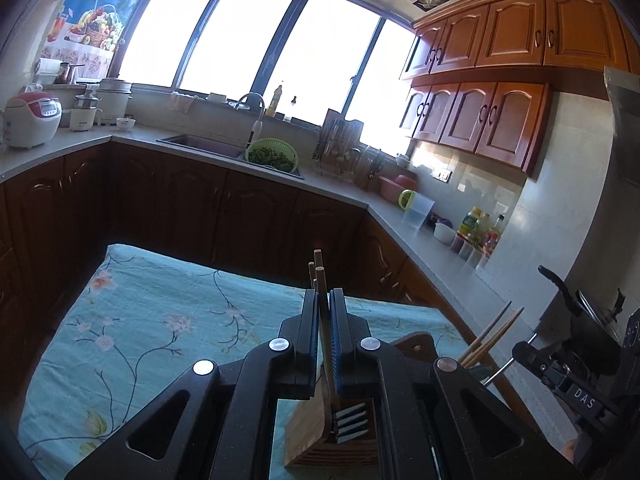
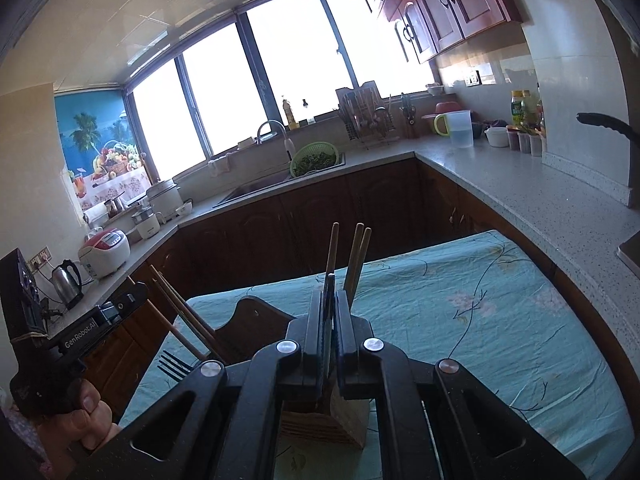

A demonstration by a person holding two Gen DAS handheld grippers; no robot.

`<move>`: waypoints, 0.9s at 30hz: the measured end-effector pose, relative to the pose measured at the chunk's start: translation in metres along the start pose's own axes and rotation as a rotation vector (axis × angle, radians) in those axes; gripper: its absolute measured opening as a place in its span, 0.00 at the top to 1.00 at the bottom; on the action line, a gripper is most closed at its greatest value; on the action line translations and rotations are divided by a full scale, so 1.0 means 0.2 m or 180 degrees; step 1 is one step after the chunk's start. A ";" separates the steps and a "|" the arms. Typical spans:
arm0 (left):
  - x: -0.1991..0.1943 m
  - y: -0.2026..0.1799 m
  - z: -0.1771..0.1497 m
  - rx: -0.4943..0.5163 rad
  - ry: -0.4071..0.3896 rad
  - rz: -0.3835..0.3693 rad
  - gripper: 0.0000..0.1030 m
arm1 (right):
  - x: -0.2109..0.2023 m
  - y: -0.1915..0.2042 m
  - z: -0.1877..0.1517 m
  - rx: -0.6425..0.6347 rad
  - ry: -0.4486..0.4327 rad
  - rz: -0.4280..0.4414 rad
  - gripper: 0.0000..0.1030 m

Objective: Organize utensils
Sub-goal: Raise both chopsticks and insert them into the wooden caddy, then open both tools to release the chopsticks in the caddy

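The left gripper (image 1: 324, 300) is pinched on brown wooden chopsticks (image 1: 318, 268), tips-down over the slotted wooden holder block (image 1: 320, 440) at frame bottom, seemingly for slotting; the right gripper (image 2: 330, 300) is clamped on a thin dark utensil (image 2: 330, 292), likewise above the block.

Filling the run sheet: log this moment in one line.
left gripper: shut on fork, chopsticks | right gripper: shut on more chopsticks | holder: below

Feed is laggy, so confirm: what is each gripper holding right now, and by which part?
Left gripper clamps chopsticks and a fork, mid-shaft, fork tines down. Right gripper clamps chopsticks mid-shaft above the wooden holder.
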State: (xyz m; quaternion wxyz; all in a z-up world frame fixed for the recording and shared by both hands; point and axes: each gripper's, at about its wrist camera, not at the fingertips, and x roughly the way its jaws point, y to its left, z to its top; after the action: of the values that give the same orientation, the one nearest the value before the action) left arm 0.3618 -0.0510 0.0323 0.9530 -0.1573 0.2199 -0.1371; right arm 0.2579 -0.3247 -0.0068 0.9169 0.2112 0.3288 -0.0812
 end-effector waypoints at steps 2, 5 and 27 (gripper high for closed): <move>0.01 0.00 0.03 0.0038 -0.0032 0.0019 0.96 | 0.00 0.00 0.00 0.0005 0.0007 0.0002 0.95; 0.00 0.02 0.06 0.0048 -0.0020 0.0016 0.96 | 0.00 -0.01 0.01 -0.0006 0.0017 -0.0006 0.95; -0.13 0.06 0.02 0.0074 0.0000 0.0056 0.77 | -0.04 -0.03 0.02 0.0143 -0.0052 0.0032 0.64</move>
State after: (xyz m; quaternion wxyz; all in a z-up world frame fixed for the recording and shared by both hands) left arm 0.3423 -0.0313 0.0411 0.9559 -0.1441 0.2196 -0.1312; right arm 0.2520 -0.3320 -0.0011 0.9150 0.2327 0.3184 -0.0857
